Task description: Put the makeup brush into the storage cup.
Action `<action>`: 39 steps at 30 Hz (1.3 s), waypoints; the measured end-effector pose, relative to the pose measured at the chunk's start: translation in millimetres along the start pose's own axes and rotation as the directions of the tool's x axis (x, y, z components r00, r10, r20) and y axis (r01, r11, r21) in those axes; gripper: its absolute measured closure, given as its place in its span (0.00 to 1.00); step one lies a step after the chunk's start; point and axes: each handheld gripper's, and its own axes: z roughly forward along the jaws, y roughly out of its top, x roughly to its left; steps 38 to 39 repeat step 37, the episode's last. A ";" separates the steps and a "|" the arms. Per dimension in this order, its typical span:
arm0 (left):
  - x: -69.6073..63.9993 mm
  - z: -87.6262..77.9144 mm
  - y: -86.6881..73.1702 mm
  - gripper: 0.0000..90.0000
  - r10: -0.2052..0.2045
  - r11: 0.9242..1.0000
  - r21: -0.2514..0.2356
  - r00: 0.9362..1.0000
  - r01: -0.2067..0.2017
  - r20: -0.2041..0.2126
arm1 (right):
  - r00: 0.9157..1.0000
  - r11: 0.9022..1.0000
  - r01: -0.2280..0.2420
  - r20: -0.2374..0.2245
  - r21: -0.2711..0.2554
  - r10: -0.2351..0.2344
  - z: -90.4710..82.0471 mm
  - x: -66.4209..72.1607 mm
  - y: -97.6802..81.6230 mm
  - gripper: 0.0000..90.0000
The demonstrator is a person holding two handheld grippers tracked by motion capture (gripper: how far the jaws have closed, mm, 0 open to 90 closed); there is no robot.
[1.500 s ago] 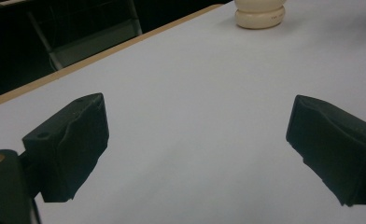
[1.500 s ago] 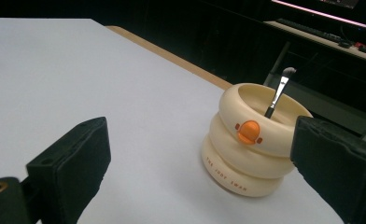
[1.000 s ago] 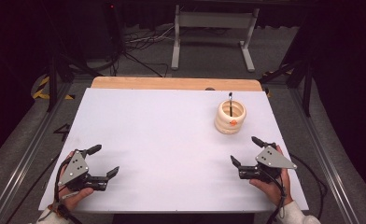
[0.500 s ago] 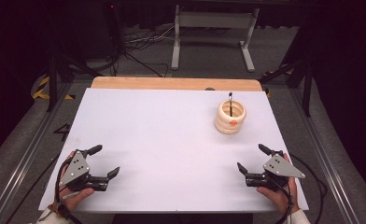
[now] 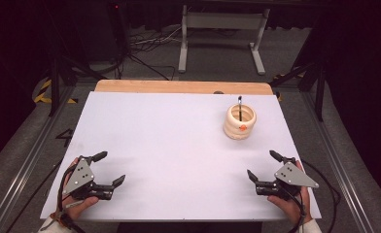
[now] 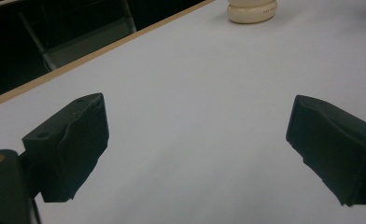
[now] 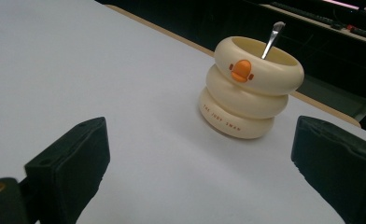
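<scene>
Reaching for the cream ringed cup [image 7: 251,88] from here carries a tipping risk. The cup stands upright at the far right of the white table [image 5: 179,141], well apart from both grippers, with a metal spoon [image 7: 271,38] leaning inside. The right gripper [image 5: 265,167] faces it, jaws spread wide and empty; the left gripper [image 5: 108,169] is likewise released, near the table's front left corner. A jaw striking the top ring off-centre could topple the cup — or flick the spoon out.

White table [image 5: 179,131], grey floor [image 5: 217,63], dark room.
</scene>
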 end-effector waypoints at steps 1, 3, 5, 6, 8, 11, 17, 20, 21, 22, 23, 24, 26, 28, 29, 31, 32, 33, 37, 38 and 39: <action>1.0 -0.4 0.2 0.07 0.007 1.000 -0.001 1.000 -0.007 -0.003 | 1.000 1.000 0.003 0.000 0.001 -0.003 -0.3 0.7 0.2 0.06; 0.5 0.0 0.2 0.07 0.003 1.000 -0.003 1.000 -0.003 0.000 | 1.000 1.000 0.003 0.003 0.000 -0.003 -1.4 0.8 0.2 0.06; -0.4 0.7 0.3 0.07 0.004 1.000 0.001 1.000 -0.004 0.001 | 1.000 1.000 -0.010 0.005 -0.008 0.010 -1.9 -0.3 0.4 0.06; -0.4 0.9 0.4 0.07 0.004 1.000 -0.001 1.000 -0.004 0.003 | 1.000 1.000 -0.010 0.007 -0.010 0.010 -2.0 -0.5 0.3 0.06; -0.2 1.3 0.5 0.07 0.005 1.000 -0.001 1.000 -0.005 0.001 | 1.000 1.000 -0.010 0.007 -0.008 0.010 -1.9 -1.1 -0.3 0.06; 0.1 1.9 0.5 0.07 0.012 1.000 0.002 1.000 -0.012 0.000 | 1.000 1.000 -0.018 0.004 -0.014 0.018 -2.0 -1.5 -0.4 0.06; -1.3 2.5 0.7 0.07 0.015 1.000 0.007 1.000 -0.015 0.002 | 1.000 0.999 -0.026 0.010 -0.035 0.026 -4.4 -1.9 1.5 0.06; -0.8 3.4 0.4 0.07 0.016 1.000 0.009 1.000 -0.016 0.002 | 0.999 0.998 -0.031 0.014 -0.045 0.032 -6.1 -2.6 2.4 0.06; -0.8 3.8 0.3 0.07 0.017 1.000 0.011 1.000 -0.017 0.001 | 0.999 0.998 -0.036 0.015 -0.050 0.037 -6.5 -3.0 2.7 0.06; -0.8 4.3 0.2 0.07 0.016 1.000 0.011 1.000 -0.016 0.004 | 0.999 0.998 -0.040 0.014 -0.055 0.040 -6.8 -3.3 2.9 0.06; -1.0 4.7 0.1 0.07 0.013 1.000 0.012 1.000 -0.013 0.005 | 0.999 0.997 -0.043 0.016 -0.058 0.044 -7.1 -3.4 3.0 0.06; -1.1 4.9 0.2 0.07 0.014 1.000 0.012 1.000 -0.014 0.003 | 0.999 0.997 -0.046 0.015 -0.061 0.047 -7.2 -3.5 3.0 0.06; -1.3 5.2 0.3 0.07 0.014 1.000 0.013 1.000 -0.014 0.004 | 0.998 0.997 -0.052 0.014 -0.063 0.053 -7.2 -3.7 2.8 0.06; -1.9 5.3 0.5 0.07 0.013 1.000 0.014 1.000 -0.014 0.004 | 0.999 0.996 -0.052 0.012 -0.065 0.053 -7.1 -3.6 2.6 0.06; -1.7 5.2 0.8 0.07 0.020 1.000 0.014 1.000 -0.020 0.004 | 0.998 0.996 -0.053 0.013 -0.067 0.054 -7.2 -3.6 2.7 0.06; -1.7 5.4 1.2 0.07 0.022 1.000 0.013 1.000 -0.022 0.004 | 0.998 0.996 -0.053 0.014 -0.066 0.054 -7.4 -3.4 2.7 0.06; -1.8 5.9 1.2 0.07 0.027 1.000 0.015 1.000 -0.027 0.005 | 0.998 0.996 -0.055 0.016 -0.072 0.056 -7.7 -3.6 2.8 0.06; -1.9 6.2 1.1 0.07 0.024 1.000 0.015 1.000 -0.024 0.006 | 0.998 0.996 -0.055 0.019 -0.073 0.057 -7.8 -3.8 2.9 0.06; -2.9 6.0 1.7 0.07 0.026 1.000 0.016 1.000 -0.026 0.004 | 0.997 0.995 -0.065 0.035 -0.081 0.068 -8.5 -4.8 3.3 0.06; -2.9 6.0 1.7 0.07 0.026 1.000 0.016 1.000 -0.026 0.004 | 0.997 0.995 -0.065 0.035 -0.081 0.068 -8.5 -4.8 3.3 0.06; -2.9 6.0 1.7 0.07 0.026 1.000 0.016 1.000 -0.026 0.004 | 0.997 0.995 -0.065 0.035 -0.081 0.068 -8.5 -4.8 3.3 0.06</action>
